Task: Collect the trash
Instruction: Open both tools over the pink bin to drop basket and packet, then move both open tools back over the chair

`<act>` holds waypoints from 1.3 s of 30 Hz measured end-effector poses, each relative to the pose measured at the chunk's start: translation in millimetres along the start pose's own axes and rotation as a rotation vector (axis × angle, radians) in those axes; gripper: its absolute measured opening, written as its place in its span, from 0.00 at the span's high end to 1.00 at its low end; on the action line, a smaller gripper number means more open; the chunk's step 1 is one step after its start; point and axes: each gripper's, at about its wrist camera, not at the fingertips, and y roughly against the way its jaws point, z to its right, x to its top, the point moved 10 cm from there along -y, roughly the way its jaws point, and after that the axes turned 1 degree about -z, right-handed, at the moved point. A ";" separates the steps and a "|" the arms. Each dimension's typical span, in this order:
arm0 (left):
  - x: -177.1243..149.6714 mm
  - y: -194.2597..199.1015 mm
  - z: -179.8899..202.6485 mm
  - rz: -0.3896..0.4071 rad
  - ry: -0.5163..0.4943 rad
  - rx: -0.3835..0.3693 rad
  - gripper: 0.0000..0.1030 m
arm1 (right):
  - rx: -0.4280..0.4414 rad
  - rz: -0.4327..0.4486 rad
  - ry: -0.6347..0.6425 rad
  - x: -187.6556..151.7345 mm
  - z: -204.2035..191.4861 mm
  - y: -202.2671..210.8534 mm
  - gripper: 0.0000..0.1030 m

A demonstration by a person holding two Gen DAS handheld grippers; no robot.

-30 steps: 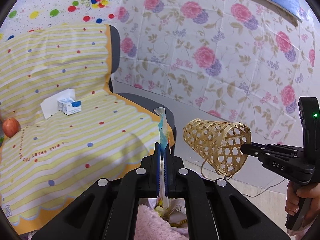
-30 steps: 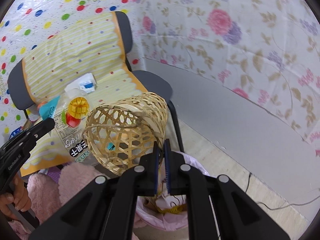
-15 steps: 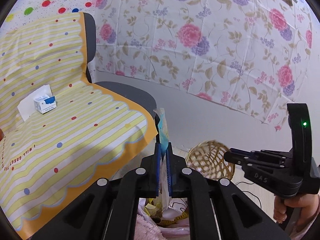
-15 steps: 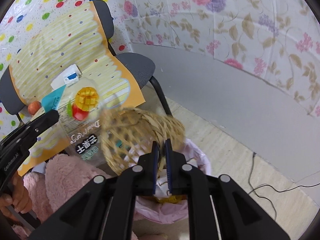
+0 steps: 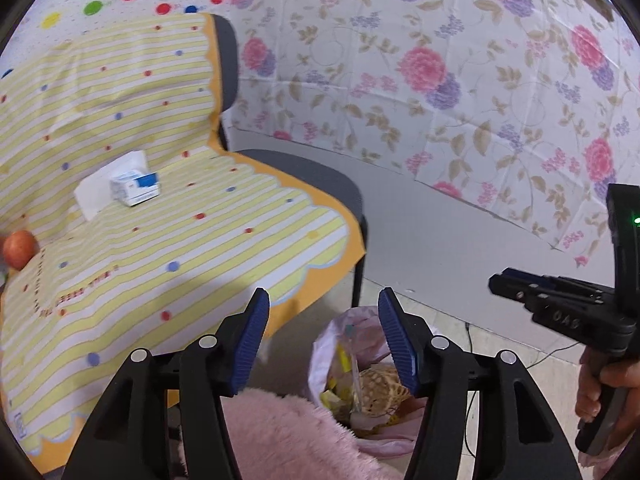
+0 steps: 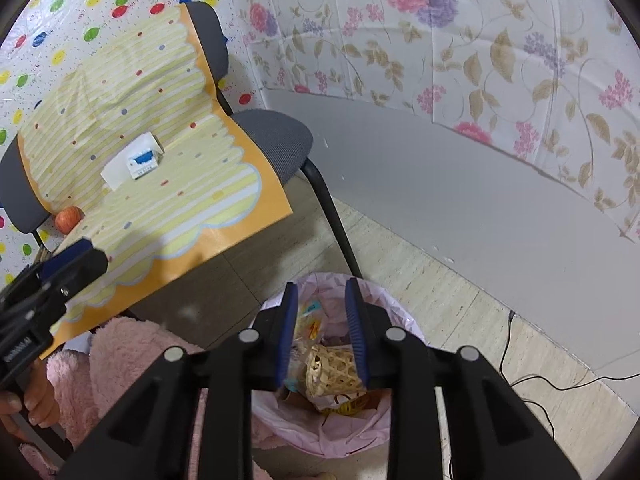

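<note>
My left gripper (image 5: 324,304) hangs over a bin with a pink liner (image 5: 320,344); its jaws are opening with nothing between them. My right gripper (image 6: 320,290) is above the same bin (image 6: 392,304), jaws opening and likewise empty. Down in the bin lie a woven wicker basket (image 6: 332,372) and a clear snack bag (image 6: 310,320). The left wrist view shows the wicker basket (image 5: 380,392) too, with the right gripper (image 5: 500,280) at the right edge. The left gripper (image 6: 86,252) shows at the left edge of the right wrist view.
A grey chair (image 6: 276,140) draped with a yellow striped cloth (image 5: 160,248) stands behind the bin. On it lie a small white-and-blue box (image 5: 134,188), a white paper and a reddish fruit (image 5: 20,244). A pink fluffy garment (image 5: 280,432) is close below. A cable (image 6: 520,360) runs along the floor.
Both grippers have opened and sunk toward the bin. The snack bag left the left jaws and the wicker basket left the right jaws; both now lie in the bin.
</note>
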 end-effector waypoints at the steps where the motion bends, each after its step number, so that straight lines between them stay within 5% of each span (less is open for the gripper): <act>1: -0.4 4.6 -6.2 0.000 0.011 0.012 0.43 | 0.005 0.007 0.004 2.9 -3.5 3.0 0.76; 14: 9.4 57.0 -77.1 0.063 0.098 0.166 0.38 | 0.119 0.094 0.147 42.8 -86.0 28.8 0.66; 32: -3.4 95.8 -197.0 0.059 0.285 0.390 0.34 | 0.280 0.075 0.342 67.5 -212.4 -8.6 0.59; 39: -4.8 99.9 -239.1 0.042 0.345 0.463 0.25 | 0.323 0.075 0.366 78.6 -245.3 -25.4 0.39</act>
